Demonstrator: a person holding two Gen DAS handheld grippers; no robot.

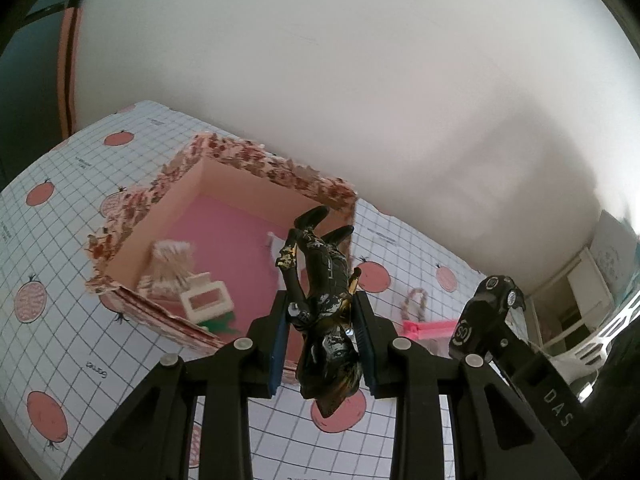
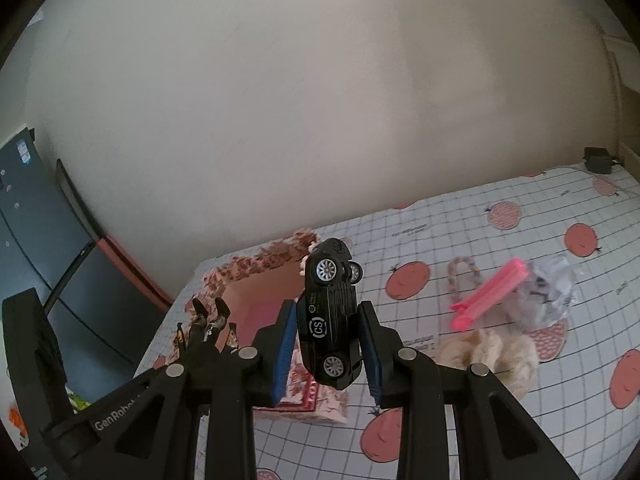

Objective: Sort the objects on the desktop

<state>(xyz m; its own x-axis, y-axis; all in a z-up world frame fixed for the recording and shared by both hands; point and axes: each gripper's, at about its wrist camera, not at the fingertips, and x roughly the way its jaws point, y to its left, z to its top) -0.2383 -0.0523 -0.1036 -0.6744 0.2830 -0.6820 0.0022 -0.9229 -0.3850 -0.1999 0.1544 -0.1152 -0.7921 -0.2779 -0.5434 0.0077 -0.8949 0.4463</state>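
Note:
My left gripper is shut on a black and gold action figure, head toward the camera and legs pointing away, above the near right corner of an open pink box with a flower-patterned rim. My right gripper is shut on a black toy car turned on its side, wheels facing right. The left view shows that car at the right. The right view shows the figure's legs at the left, over the same box.
The box holds a small white and pink toy and a pale fluffy item. On the checked cloth with red fruit prints lie a pink clip, a beaded loop, a clear bag and a cream plush piece. A wall stands behind.

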